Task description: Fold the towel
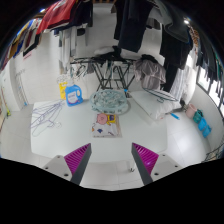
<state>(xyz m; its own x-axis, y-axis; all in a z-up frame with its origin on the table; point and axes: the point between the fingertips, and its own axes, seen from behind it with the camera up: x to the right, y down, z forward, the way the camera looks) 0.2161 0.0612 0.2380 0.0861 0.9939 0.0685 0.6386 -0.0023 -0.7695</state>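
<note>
Between open claw (pixel 111 160) fingers, bare white floor (pixel 110 150) stretches ahead.

A round glass table (pixel 109 102) stands amid hanging clothes (pixel 135 25).

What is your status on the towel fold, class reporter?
Gripper jaws open, holding nothing. Patterned towel flat on white surface, well ahead of jaws. Round mesh rack beyond it; nothing in between.
</note>
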